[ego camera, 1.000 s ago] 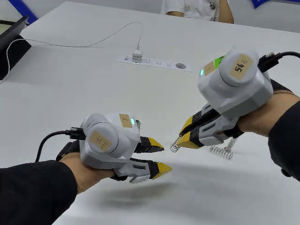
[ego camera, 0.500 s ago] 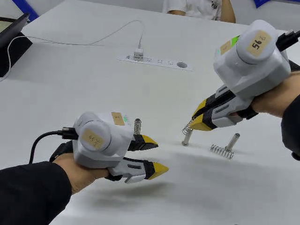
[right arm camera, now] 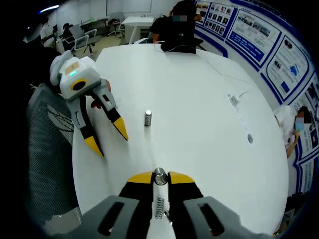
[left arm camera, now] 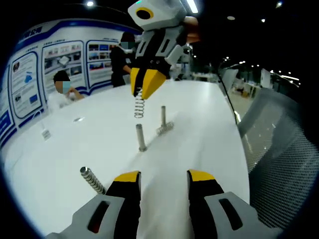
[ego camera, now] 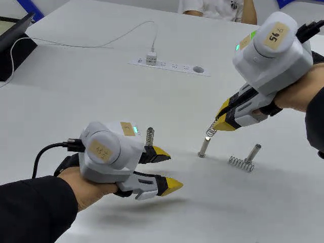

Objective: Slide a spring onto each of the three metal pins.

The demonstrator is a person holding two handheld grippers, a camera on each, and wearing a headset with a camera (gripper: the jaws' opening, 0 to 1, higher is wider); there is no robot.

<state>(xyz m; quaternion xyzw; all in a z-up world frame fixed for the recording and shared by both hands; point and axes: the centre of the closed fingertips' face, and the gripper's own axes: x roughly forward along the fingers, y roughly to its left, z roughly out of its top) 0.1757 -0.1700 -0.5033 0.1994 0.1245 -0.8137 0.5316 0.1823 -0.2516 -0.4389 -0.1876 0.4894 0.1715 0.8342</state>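
On the white table (ego camera: 91, 86), between its power strip (ego camera: 167, 66) and near edge, the right gripper (ego camera: 218, 124) is clamping a coiled wire spring (ego camera: 210, 132) just above the bare middle pin (ego camera: 204, 147) of three. A second spring is sitting on the left-hand pin (ego camera: 149, 136). A third spring (ego camera: 239, 163) is lying beside the right-hand pin (ego camera: 252, 152). The left gripper (ego camera: 168, 170) is hovering, jaws apart.

spring (ego camera: 209, 132) top hidden in right gripper (ego camera: 219, 126) jaws, person (ego camera: 217, 7) cropped
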